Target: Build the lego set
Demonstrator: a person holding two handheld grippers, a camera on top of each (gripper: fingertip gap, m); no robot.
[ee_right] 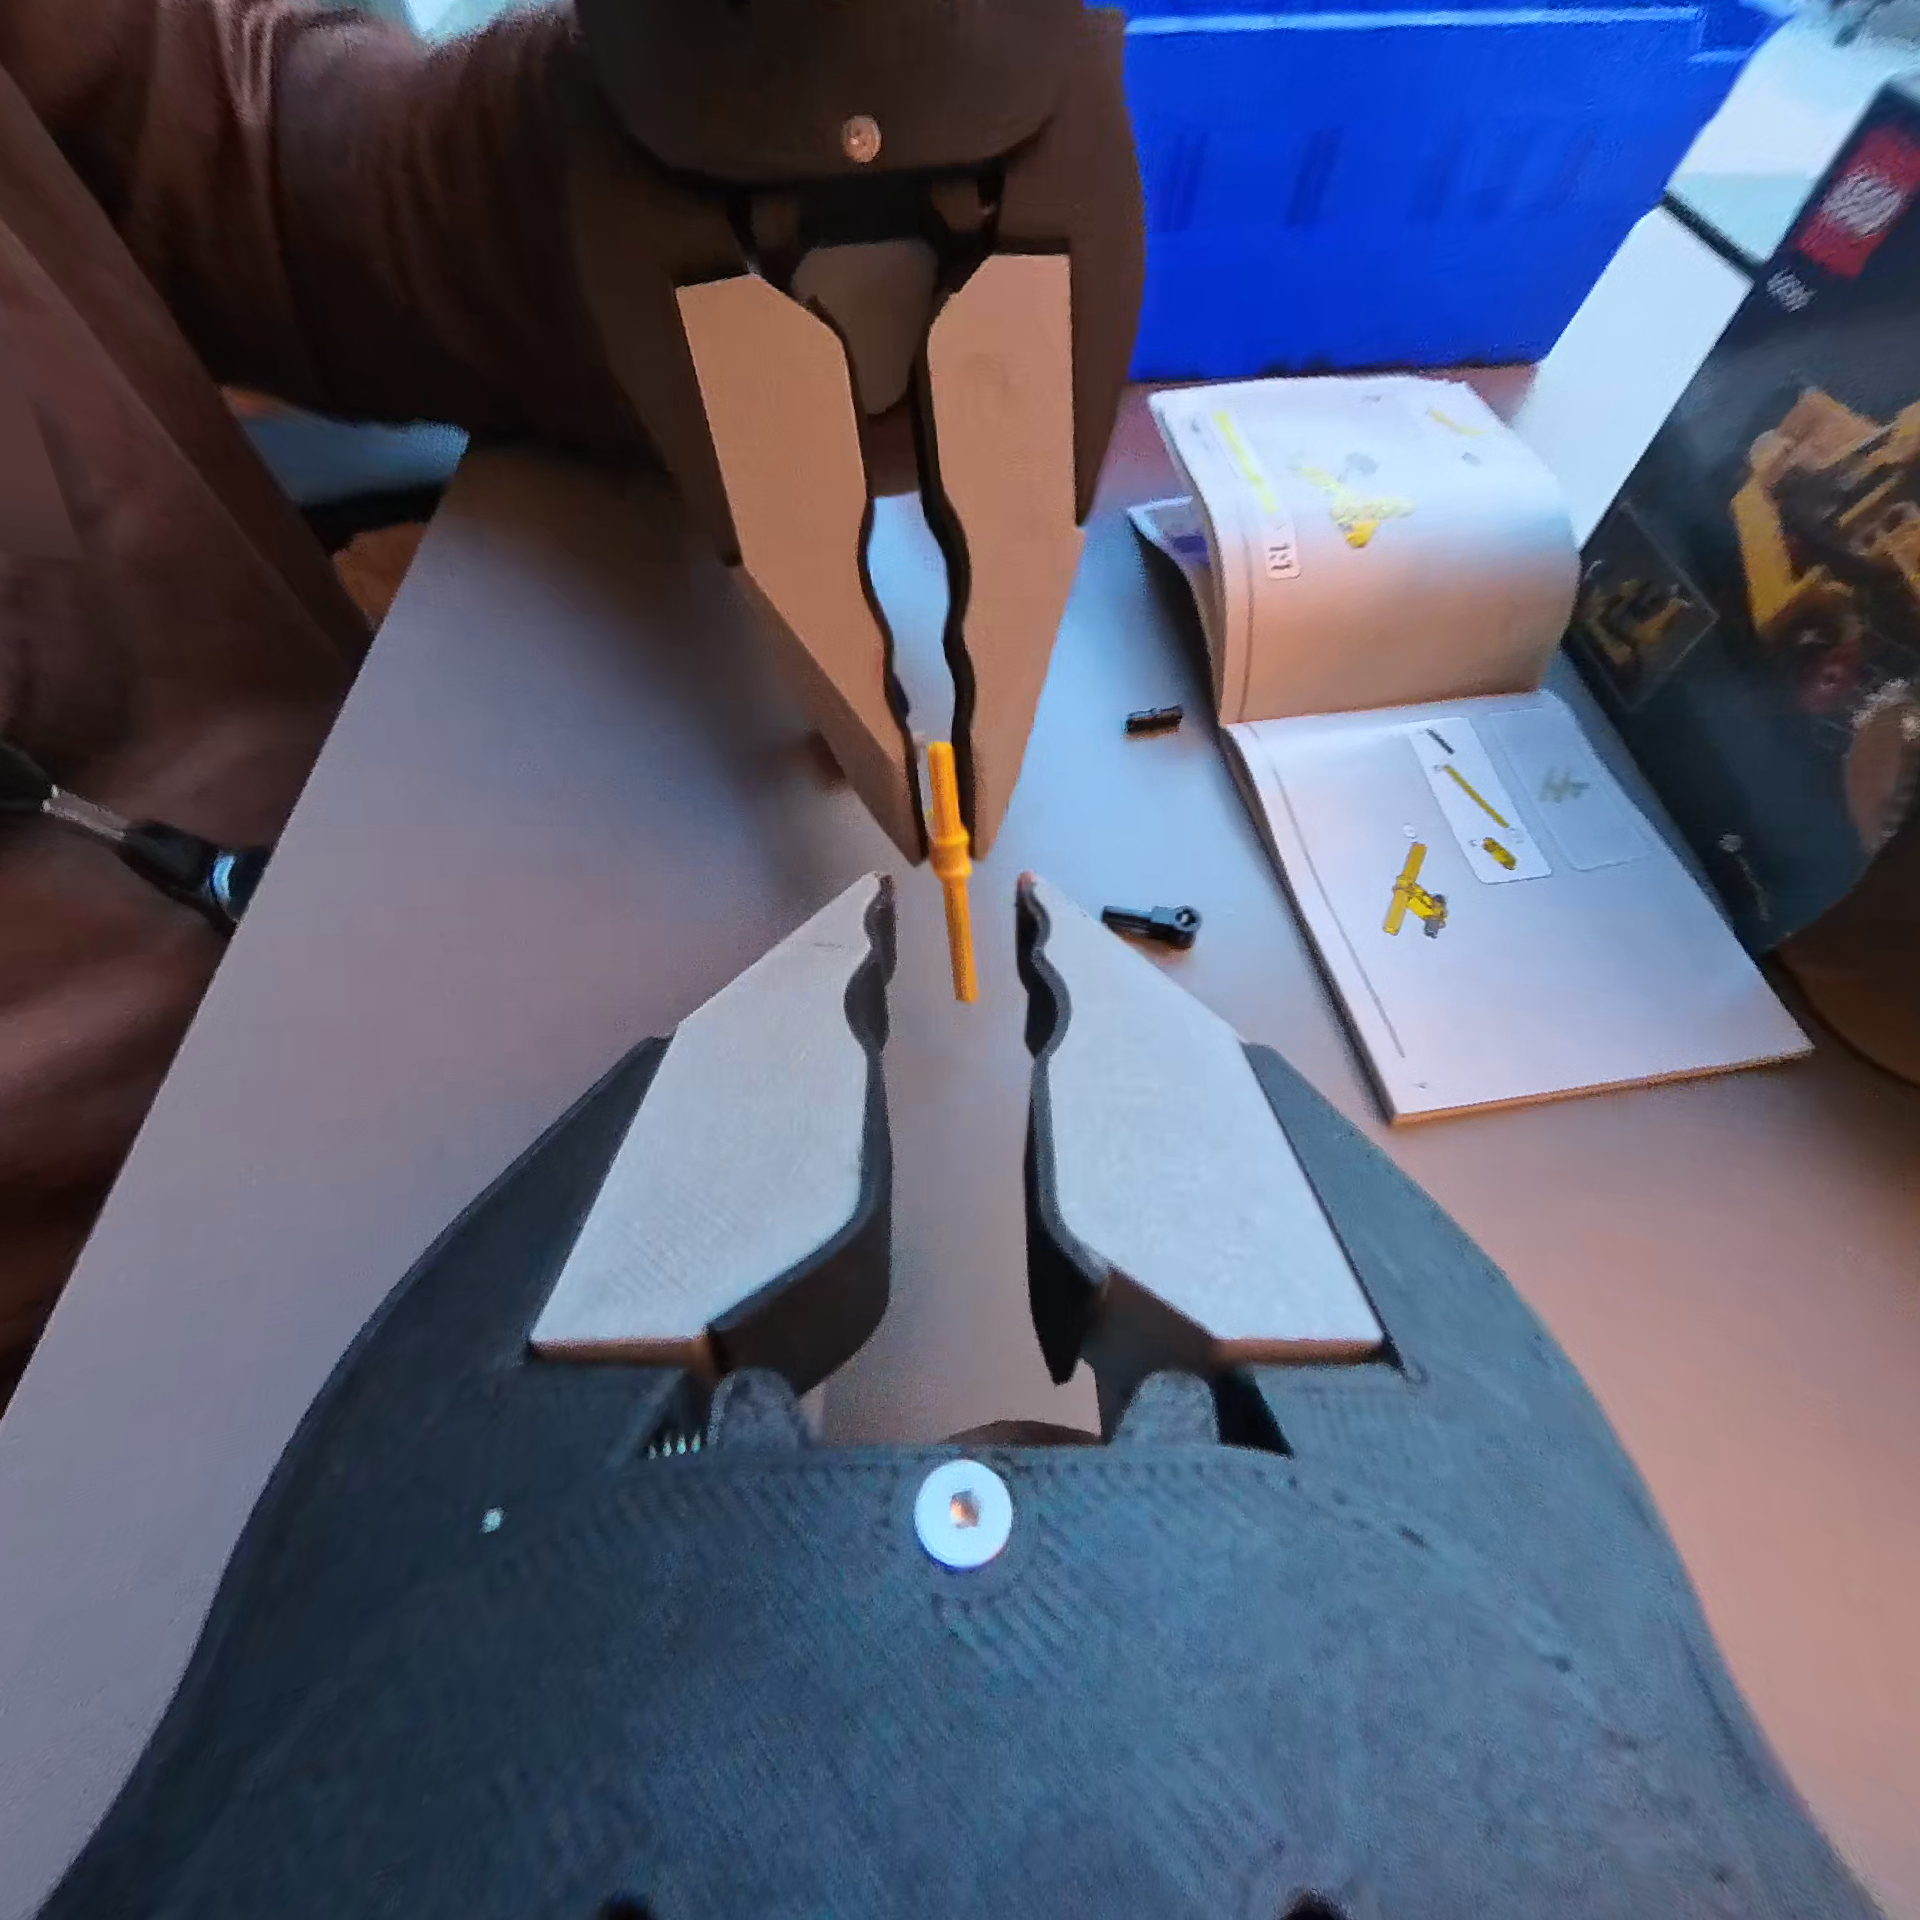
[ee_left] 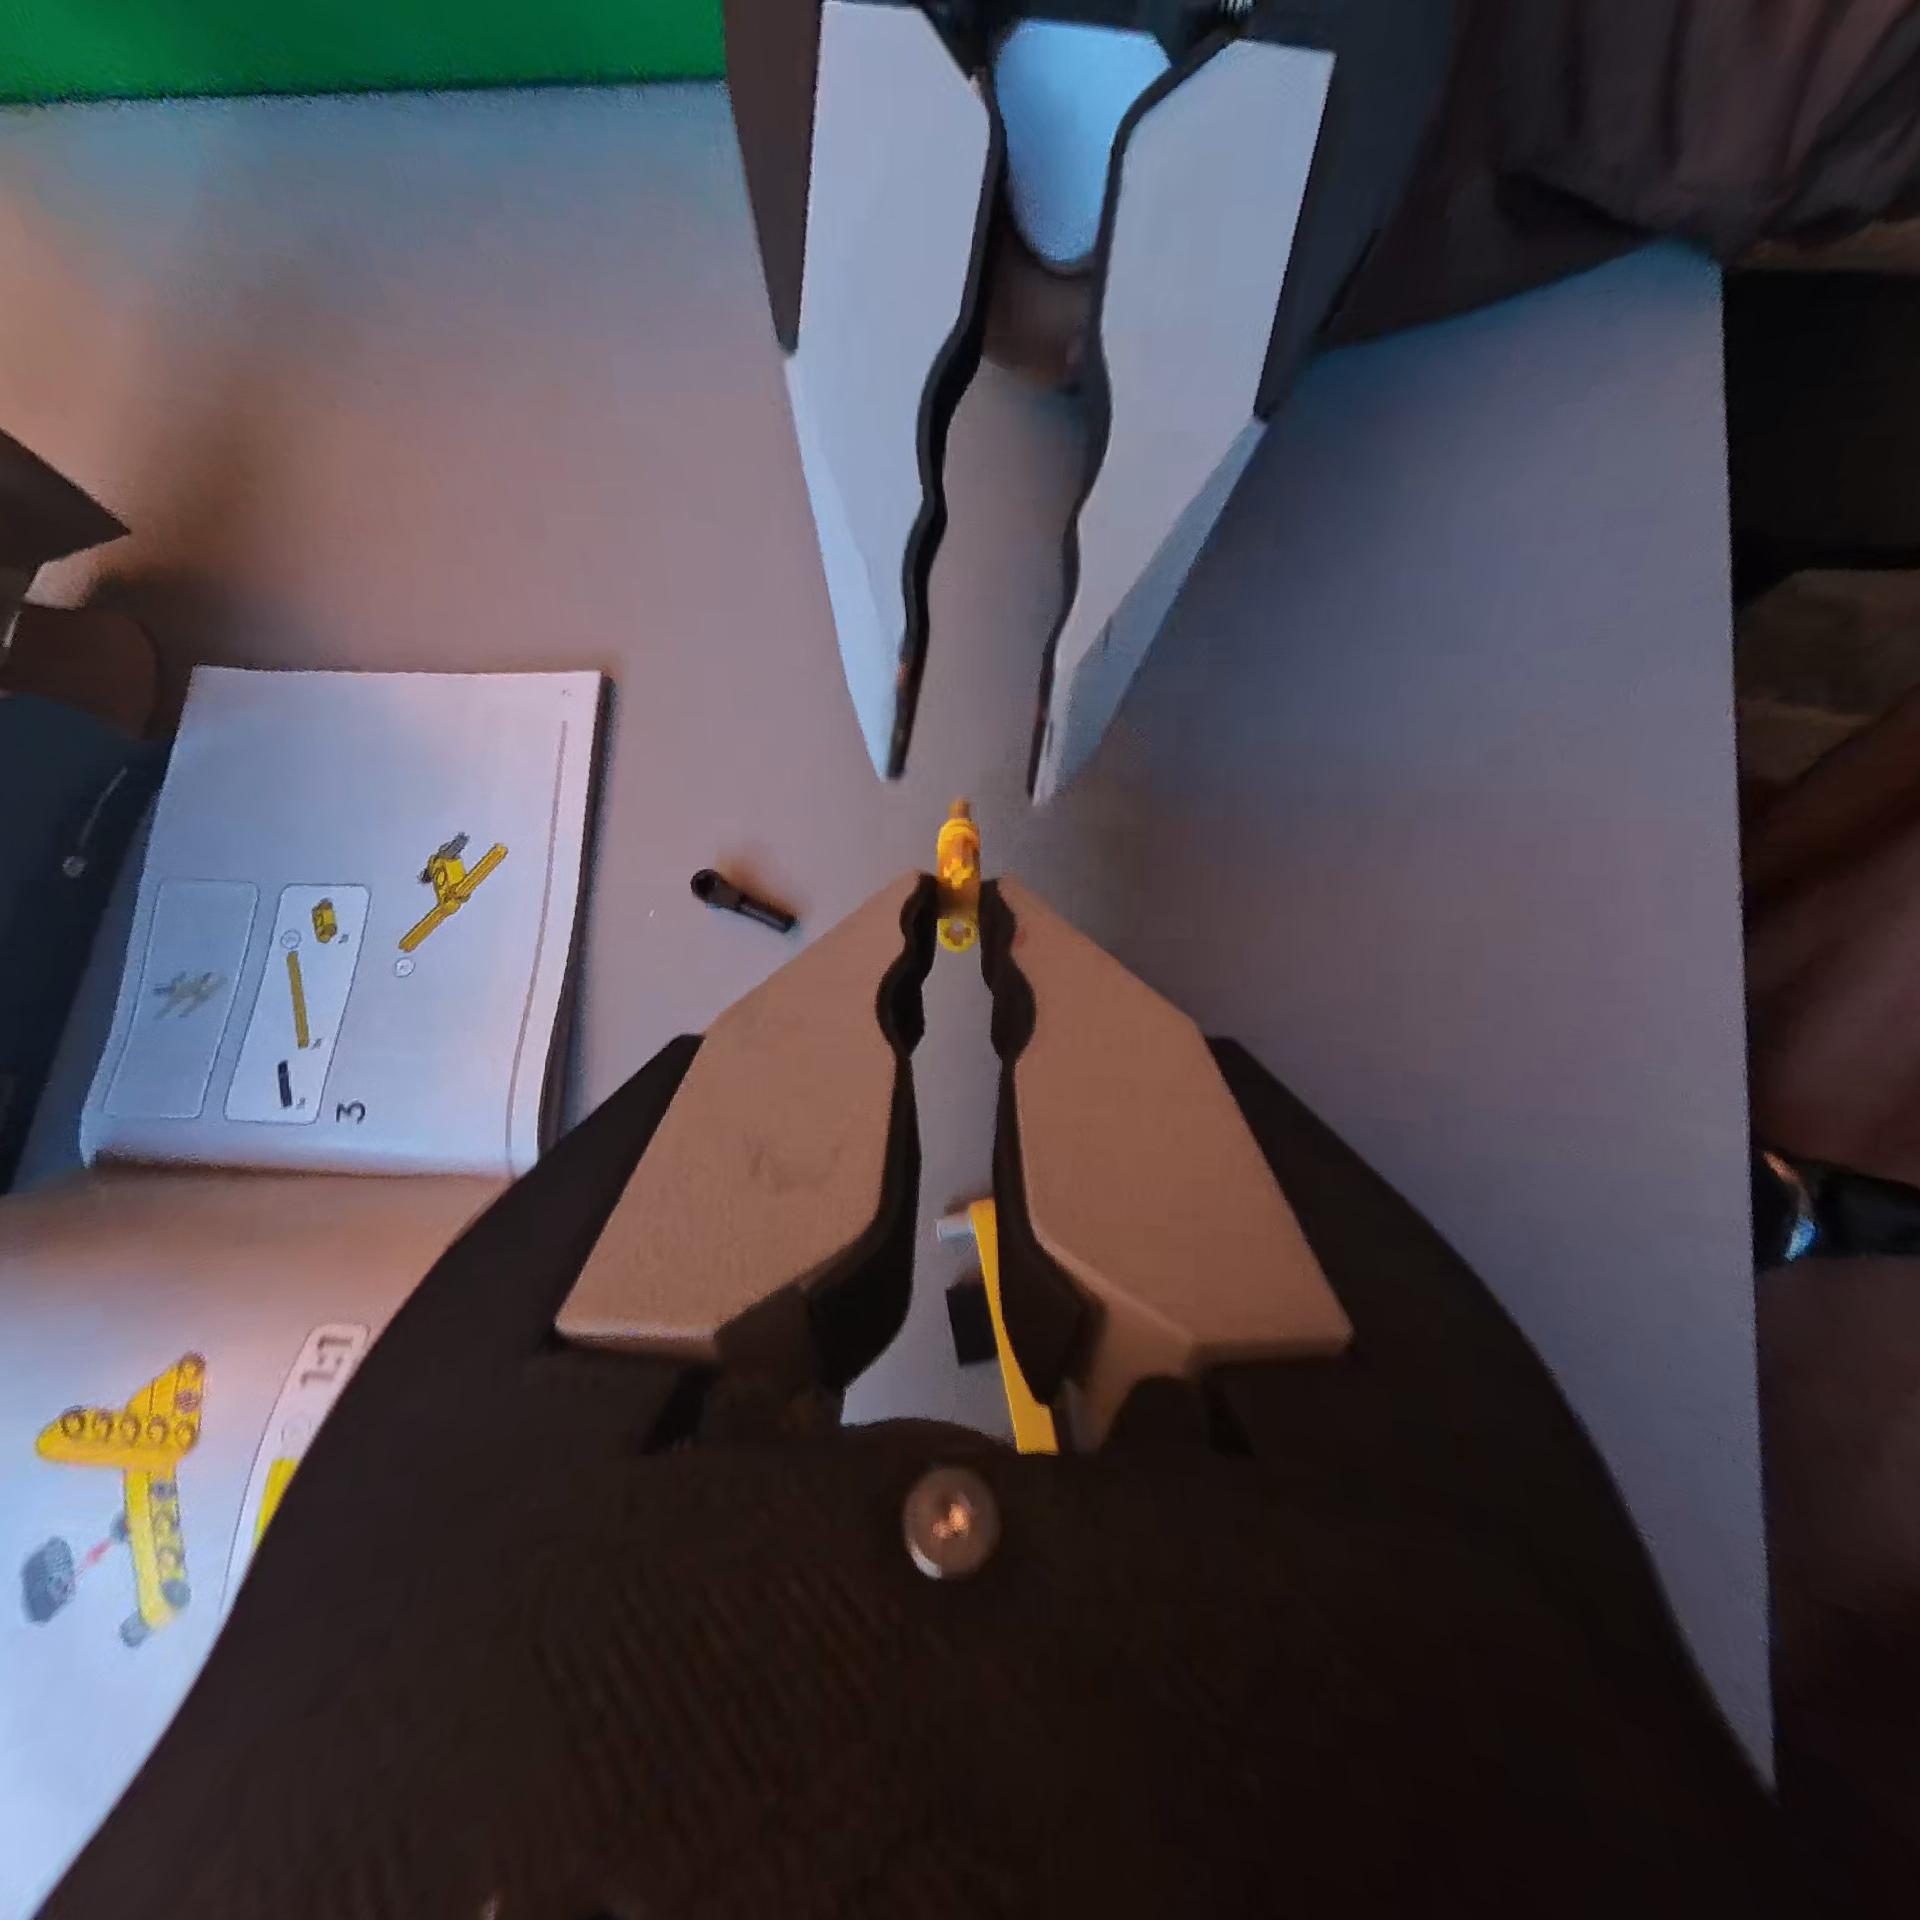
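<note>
Yellow axle (ee_right: 951, 868) sits pinched in our closed left gripper (ee_left: 954, 894), above the table (ee_right: 520, 831). Our right gripper (ee_right: 954, 904) gapes empty around it. Printed set box (ee_right: 1766, 582) stands beyond the open manual (ee_right: 1486, 862).

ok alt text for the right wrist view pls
The left tongs pinch a yellow axle that hangs between the open right tongs above a table. An instruction booklet lies open to the right.
</note>
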